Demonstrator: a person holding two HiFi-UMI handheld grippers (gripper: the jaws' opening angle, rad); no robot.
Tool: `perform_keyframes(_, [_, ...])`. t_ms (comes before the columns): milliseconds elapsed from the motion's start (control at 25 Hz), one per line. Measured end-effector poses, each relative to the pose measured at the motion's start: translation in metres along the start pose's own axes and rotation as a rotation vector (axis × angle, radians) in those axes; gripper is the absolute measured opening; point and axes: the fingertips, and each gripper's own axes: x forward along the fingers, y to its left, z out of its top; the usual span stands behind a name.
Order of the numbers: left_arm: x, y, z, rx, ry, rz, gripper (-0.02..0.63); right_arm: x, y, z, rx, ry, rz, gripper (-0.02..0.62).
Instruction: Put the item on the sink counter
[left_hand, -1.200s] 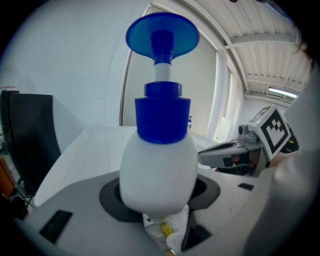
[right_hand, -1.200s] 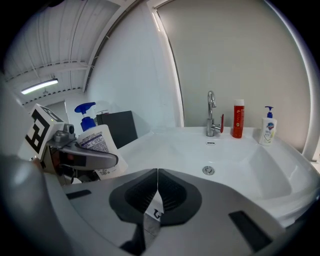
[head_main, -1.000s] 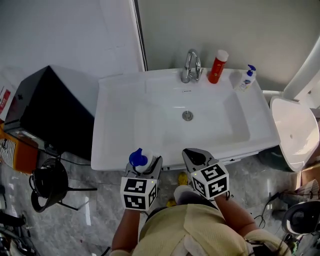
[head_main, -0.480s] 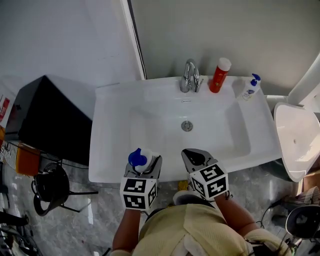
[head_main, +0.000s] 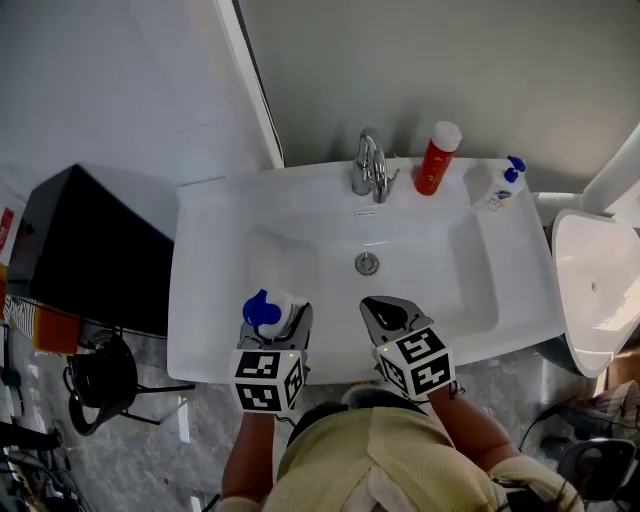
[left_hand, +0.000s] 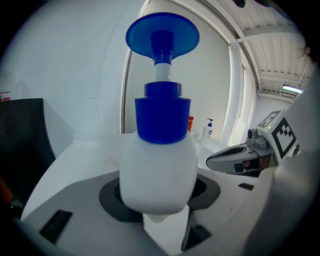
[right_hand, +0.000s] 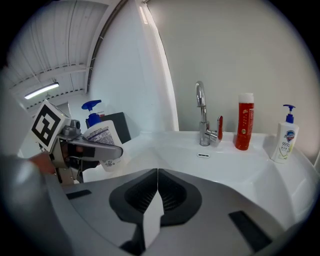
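— Progress first: where do we stand with the item?

— We have it in hand, not yet down. Our left gripper (head_main: 272, 322) is clamped on the white pump bottle (head_main: 268, 308) with the blue pump head. Its jaws press the bottle's sides and hold it upright over the near left part of the sink counter (head_main: 203, 255). As far as we can judge, it rests on nothing.

— And our other hand?

— Our right gripper (head_main: 392, 316) has its jaws closed together with nothing between them, just right of the left one, over the near edge.

— What is left, then?

— We judge that setting it down on a bare flat part and letting go remain. The far ledge already holds the faucet (head_main: 368, 168), a red bottle (head_main: 435, 158) and, far right, a small pump bottle (head_main: 503, 183).

— Any writing?

— The held bottle's label shows lines of print, too small for us to read. The small bottle's blue-and-white label is equally unreadable.
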Motion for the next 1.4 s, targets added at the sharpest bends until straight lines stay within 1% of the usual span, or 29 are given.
perform_keyframes(160, [0.017, -0.001, 0.011, -0.001, -0.011, 0.007, 0.232, 0.006, -0.018, 0.003, -0.002, 0.003, -0.004, 0.025])
perform_keyframes(400, [0.028, 0.007, 0.019, 0.013, 0.006, -0.007, 0.232, 0.017, -0.018, 0.008, 0.003, 0.016, 0.003, 0.025])
perform_keyframes(680, [0.040, 0.024, 0.020, 0.027, 0.027, -0.038, 0.232, 0.030, -0.017, 0.016, 0.017, 0.015, -0.033, 0.025])
perform_keyframes(1040, [0.057, 0.042, 0.035, 0.066, 0.028, -0.068, 0.232, 0.042, -0.020, 0.029, 0.028, 0.008, -0.084, 0.025])
perform_keyframes(1400, [0.080, 0.055, 0.045, 0.081, 0.032, -0.094, 0.232, 0.053, -0.027, 0.040, 0.032, 0.003, -0.119, 0.025])
